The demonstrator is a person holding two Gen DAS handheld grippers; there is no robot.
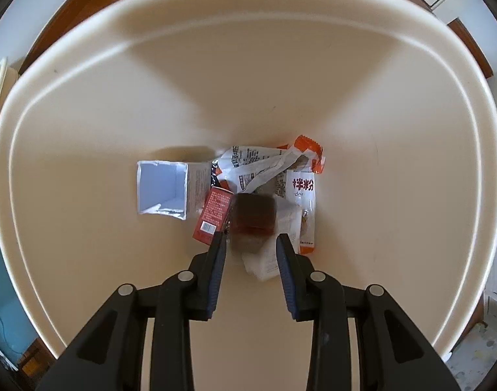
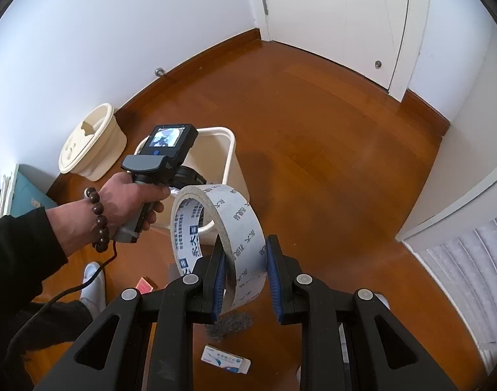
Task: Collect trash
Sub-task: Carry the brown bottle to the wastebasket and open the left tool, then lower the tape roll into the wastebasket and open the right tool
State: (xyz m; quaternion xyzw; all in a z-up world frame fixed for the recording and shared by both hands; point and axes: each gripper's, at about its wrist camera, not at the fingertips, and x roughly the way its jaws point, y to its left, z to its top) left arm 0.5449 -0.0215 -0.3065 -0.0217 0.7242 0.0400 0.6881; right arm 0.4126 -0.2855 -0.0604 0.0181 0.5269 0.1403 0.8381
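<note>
In the left wrist view I look straight down into a cream trash bin (image 1: 248,81). My left gripper (image 1: 251,239) hangs inside it, jaws apart. A blurred brown lump (image 1: 253,216) shows just beyond the fingertips; neither pad visibly presses on it. Below lie a white open carton (image 1: 162,190), a red packet (image 1: 214,213), crumpled wrappers (image 1: 258,166) and a white sachet (image 1: 302,189). In the right wrist view my right gripper (image 2: 245,244) is shut on a white tape roll (image 2: 215,208), one finger inside the ring, held above the floor beside the bin (image 2: 228,150).
A person's hand (image 2: 131,195) with a bead bracelet holds the left gripper's handle over the bin. A lidded cream bucket (image 2: 92,143) stands by the wall. On the wooden floor lie a grey scouring pad (image 2: 230,324), a white-blue box (image 2: 225,360) and a pink box (image 2: 144,285).
</note>
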